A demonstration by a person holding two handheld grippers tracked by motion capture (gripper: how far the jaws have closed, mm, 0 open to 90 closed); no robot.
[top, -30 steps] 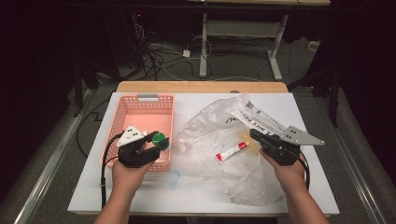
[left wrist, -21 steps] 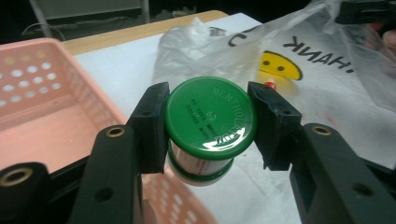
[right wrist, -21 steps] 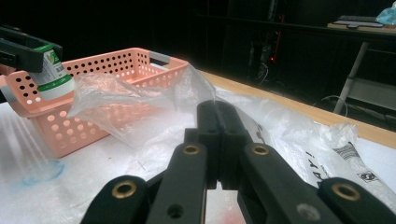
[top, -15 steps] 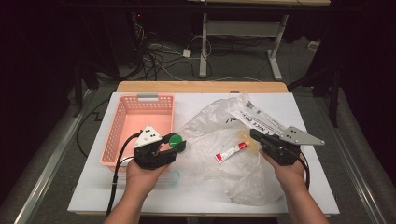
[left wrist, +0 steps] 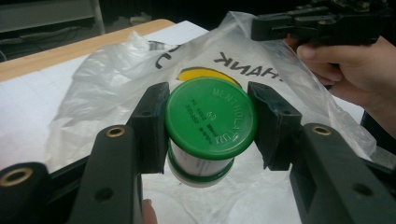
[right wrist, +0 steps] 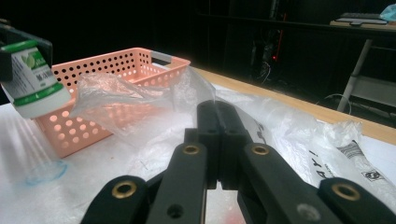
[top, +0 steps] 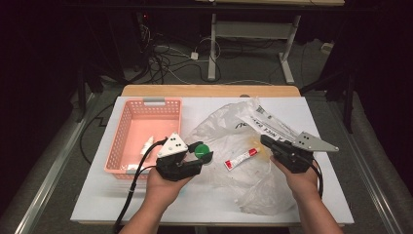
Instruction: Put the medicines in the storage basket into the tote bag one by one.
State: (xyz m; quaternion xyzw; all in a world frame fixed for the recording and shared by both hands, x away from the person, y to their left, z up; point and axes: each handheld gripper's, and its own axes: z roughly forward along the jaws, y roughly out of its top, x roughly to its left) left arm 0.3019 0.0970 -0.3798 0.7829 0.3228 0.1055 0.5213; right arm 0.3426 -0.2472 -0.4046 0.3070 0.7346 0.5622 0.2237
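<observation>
One jar (left wrist: pixel 210 126) with a green lid sits between our left gripper's (top: pixel 197 155) jaws, which clamp it above the plastic bag (top: pixel 243 141). Our right gripper (top: pixel 267 142) pinches the bag's film, jaws closed, near the pink basket (top: pixel 127 141).

Fixed overhead view facing forward-down; two tongs-mounted close views facing each other across the shared plastic bag (top: pixel 243 146).
</observation>
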